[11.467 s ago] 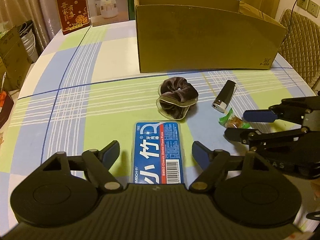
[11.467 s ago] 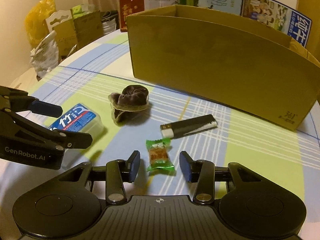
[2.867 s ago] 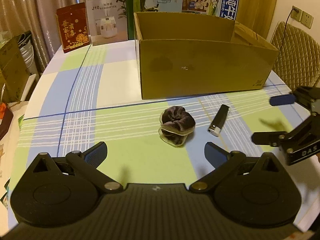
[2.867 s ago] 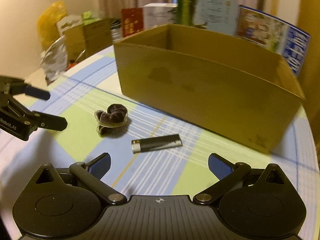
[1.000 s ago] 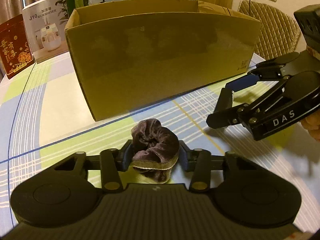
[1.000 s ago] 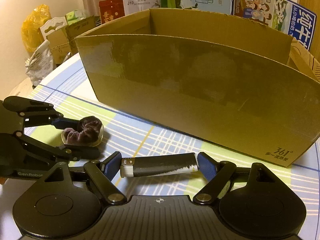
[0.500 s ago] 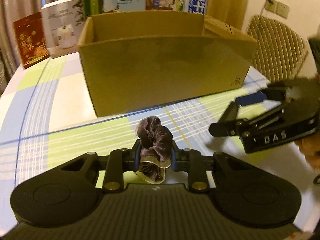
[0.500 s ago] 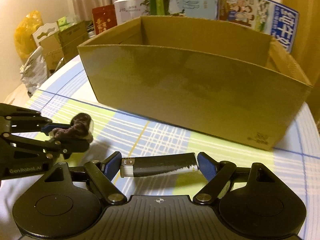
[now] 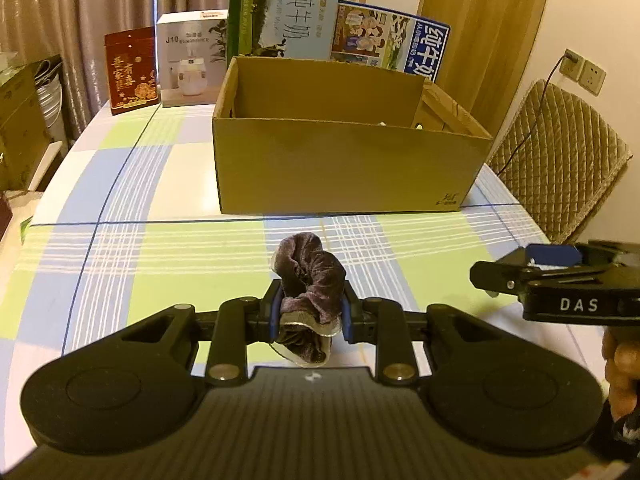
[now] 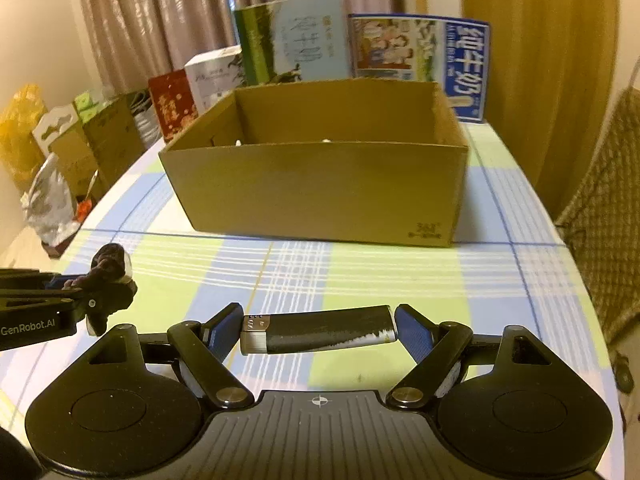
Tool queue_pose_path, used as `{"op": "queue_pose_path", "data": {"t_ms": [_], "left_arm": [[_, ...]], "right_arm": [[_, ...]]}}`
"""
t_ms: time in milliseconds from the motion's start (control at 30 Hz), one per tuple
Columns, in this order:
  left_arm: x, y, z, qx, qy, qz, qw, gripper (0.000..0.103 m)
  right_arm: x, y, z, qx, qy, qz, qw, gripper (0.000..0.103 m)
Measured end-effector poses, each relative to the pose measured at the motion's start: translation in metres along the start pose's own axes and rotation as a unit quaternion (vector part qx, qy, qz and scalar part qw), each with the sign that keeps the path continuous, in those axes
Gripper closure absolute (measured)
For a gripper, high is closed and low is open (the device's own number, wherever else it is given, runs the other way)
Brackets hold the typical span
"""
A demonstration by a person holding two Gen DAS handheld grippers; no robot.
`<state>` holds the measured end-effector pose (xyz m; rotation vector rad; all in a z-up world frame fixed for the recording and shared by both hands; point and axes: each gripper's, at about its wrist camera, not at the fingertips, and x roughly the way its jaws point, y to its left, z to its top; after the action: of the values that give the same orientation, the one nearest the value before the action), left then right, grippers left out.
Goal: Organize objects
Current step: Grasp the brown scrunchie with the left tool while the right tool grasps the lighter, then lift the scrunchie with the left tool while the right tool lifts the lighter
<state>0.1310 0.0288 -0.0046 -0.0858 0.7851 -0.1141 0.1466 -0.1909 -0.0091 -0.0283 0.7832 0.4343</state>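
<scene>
A dark brown velvet scrunchie (image 9: 311,276) is squeezed between the blue pads of my left gripper (image 9: 308,312), raised above the checked tablecloth. My right gripper (image 10: 318,332) is shut on a black lighter (image 10: 320,330) with a silver cap, held crosswise by its two ends. The open cardboard box (image 9: 344,160) stands ahead of both grippers on the table; its floor is mostly hidden. From the right wrist view, the left gripper (image 10: 100,300) with the scrunchie (image 10: 110,266) shows at the left edge. The right gripper (image 9: 532,264) appears at the right in the left wrist view.
Printed cartons (image 9: 288,28) and a red gift box (image 9: 130,70) stand behind the cardboard box. A quilted chair back (image 9: 560,168) is at the table's right edge. Bags and boxes (image 10: 60,152) crowd the floor at the left. A hand (image 9: 620,376) grips the right tool.
Both grippers have risen and pulled back from the box, carrying the scrunchie and the lighter higher above the tablecloth; more of the box's inside shows now.
</scene>
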Motion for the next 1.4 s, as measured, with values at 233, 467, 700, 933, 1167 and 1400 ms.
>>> {"op": "queue_pose_path", "data": {"t_ms": [233,467,700,933,1167,1400], "left_arm": [[-0.028,-0.014,-0.002,-0.002,-0.007,0.012,0.9999,0.08],[-0.041,-0.024,-0.001,0.001,-0.012,0.016,0.9998,0.08],[-0.048,-0.032,0.001,0.01,-0.017,0.024,0.9995,0.08],[-0.05,-0.035,0.003,0.013,-0.019,0.024,0.9995,0.08],[-0.051,-0.036,0.004,0.015,-0.02,0.025,0.9994,0.08],[-0.048,-0.035,0.007,0.015,-0.018,0.025,0.9994,0.08]], "right_arm": [[-0.031,-0.005,-0.004,0.014,-0.01,-0.003,1.0,0.024],[-0.049,-0.009,-0.004,0.016,-0.023,-0.003,1.0,0.024],[-0.061,-0.015,-0.005,0.019,-0.032,-0.006,0.999,0.024],[-0.064,-0.016,-0.005,0.019,-0.034,-0.006,0.999,0.024],[-0.064,-0.017,-0.004,0.018,-0.034,-0.007,0.999,0.024],[-0.065,-0.019,-0.001,0.016,-0.037,-0.008,0.999,0.024]]}}
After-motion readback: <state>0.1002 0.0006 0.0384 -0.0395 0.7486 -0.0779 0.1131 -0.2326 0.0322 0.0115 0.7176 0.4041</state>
